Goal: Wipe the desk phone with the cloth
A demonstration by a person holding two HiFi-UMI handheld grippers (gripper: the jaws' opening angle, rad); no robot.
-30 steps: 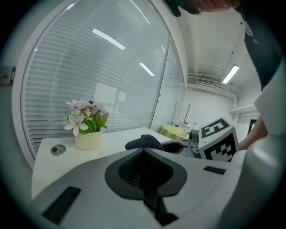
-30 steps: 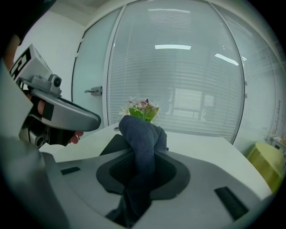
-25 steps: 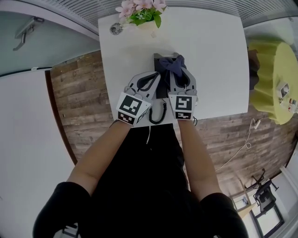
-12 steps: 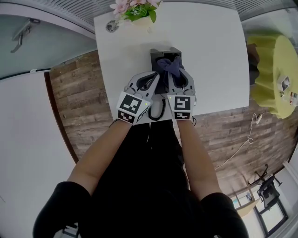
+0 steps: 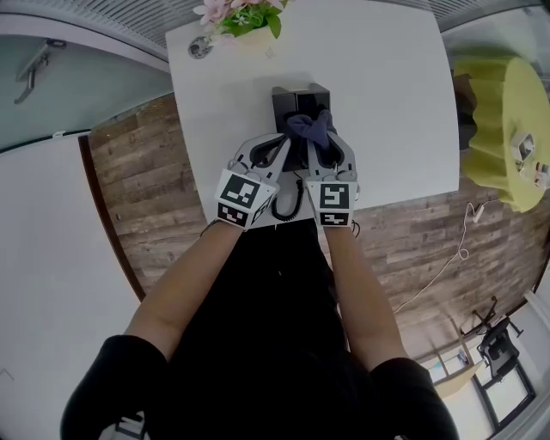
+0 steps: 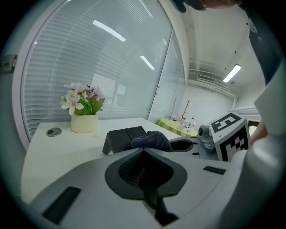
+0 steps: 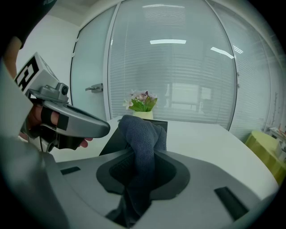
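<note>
A black desk phone (image 5: 294,99) sits mid-table, its coiled cord (image 5: 289,203) trailing toward the near edge. My right gripper (image 5: 321,143) is shut on a dark blue cloth (image 5: 309,129) that rests bunched on the phone's near right part. In the right gripper view the cloth (image 7: 142,136) hangs between the jaws and hides most of the phone (image 7: 111,139). My left gripper (image 5: 287,144) is shut with nothing in it, just left of the cloth over the phone. In the left gripper view the phone (image 6: 124,137) and the cloth (image 6: 151,140) lie just ahead.
A pot of pink flowers (image 5: 239,19) and a round cable grommet (image 5: 200,49) stand at the white table's (image 5: 387,103) far left. A yellow round table (image 5: 507,129) is off to the right. Wooden floor surrounds the table, and a glass wall lies beyond.
The cloth and right gripper have slid toward me along the phone, so more of its far end shows. The left gripper keeps its place beside it.
</note>
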